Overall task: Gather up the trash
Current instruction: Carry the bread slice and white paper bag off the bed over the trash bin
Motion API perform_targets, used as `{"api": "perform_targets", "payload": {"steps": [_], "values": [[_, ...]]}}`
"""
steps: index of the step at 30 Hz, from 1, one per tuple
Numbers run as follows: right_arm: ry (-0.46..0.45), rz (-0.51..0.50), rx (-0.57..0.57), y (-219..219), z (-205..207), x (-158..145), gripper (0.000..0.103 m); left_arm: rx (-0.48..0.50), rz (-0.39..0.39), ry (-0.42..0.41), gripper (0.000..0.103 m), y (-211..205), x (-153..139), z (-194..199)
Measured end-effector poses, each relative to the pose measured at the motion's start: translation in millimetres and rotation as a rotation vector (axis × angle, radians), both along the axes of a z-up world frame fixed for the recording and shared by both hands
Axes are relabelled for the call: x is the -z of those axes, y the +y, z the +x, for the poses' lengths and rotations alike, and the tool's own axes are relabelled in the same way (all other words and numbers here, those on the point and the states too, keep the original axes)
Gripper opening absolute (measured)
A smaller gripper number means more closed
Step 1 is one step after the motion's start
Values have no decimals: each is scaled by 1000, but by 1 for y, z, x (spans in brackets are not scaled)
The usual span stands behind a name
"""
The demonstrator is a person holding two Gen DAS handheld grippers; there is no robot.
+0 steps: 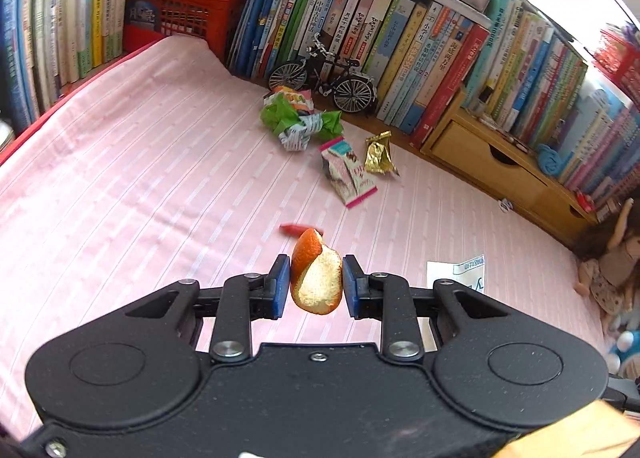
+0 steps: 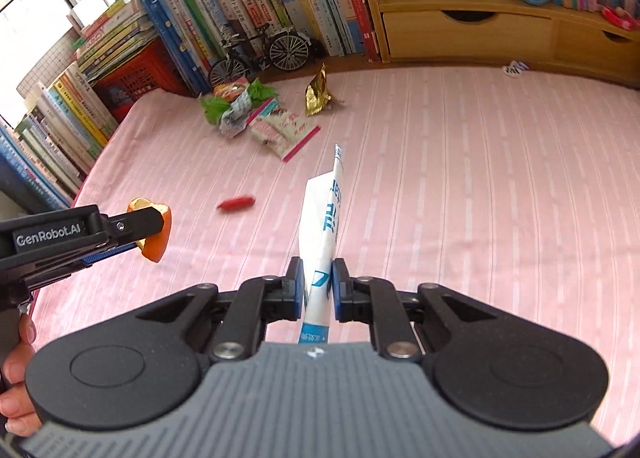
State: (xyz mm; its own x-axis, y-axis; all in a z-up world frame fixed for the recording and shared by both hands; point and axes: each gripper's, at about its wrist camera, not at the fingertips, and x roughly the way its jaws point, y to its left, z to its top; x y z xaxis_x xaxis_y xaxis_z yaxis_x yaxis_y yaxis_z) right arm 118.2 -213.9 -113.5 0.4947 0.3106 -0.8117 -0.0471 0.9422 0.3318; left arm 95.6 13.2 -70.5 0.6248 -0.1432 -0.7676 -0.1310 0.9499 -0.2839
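The left tool (image 1: 316, 284) was clamped on a curled piece of orange peel (image 1: 316, 278), its blue pads pressed against either side of the peel, which was held clear above the pink striped cloth on the worktop (image 1: 140, 177). The right tool (image 2: 316, 290) was nearly closed on a flat white packet with blue print (image 2: 324, 225), gripped near its lower end so that it stood upright between the pads, lifted off the cloth. From the right wrist view the left tool showed at the left edge, with a hand (image 2: 16, 370) on its handle.

More trash lay on the cloth: a small red wrapper (image 1: 296, 229) just beyond the peel, a pink and white snack wrapper (image 1: 348, 173), a crumpled gold foil wrapper (image 1: 380, 153) beside it, and a crumpled green and white wrapper (image 1: 298, 121) in front of a black miniature bicycle (image 1: 324, 73). Rows of books (image 1: 400, 41) and a wooden drawer unit (image 1: 488, 165) lined the far edge.
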Motion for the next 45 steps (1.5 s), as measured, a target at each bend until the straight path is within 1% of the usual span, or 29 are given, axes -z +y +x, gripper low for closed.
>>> {"api": "perform_targets", "payload": {"steps": [5,11,16,21,25,30,38,45], "values": [[15,2,-20,17,-56,-11,18,-6,-8,10,26,24,-6,-68],[45,6,-77,47,-121,-13,18,-37,-6,42,26,61,-1,-149],[67,6,-142,76,-170,-8,18,-73,-3,89,26,96,13,-210],[89,0,-210,104,-209,1,18,-98,-12,143,26,119,33,-253],[109,-2,-237,120,-232,11,18,-103,-16,182,26,128,51,-275],[147,-7,-239,133,-255,26,18,-97,-22,233,26,134,75,-293],[214,-22,-241,151,-272,58,18,-97,-33,302,26,143,119,-305],[265,-47,-269,171,-274,98,18,-114,-49,349,26,152,168,-309]]}}
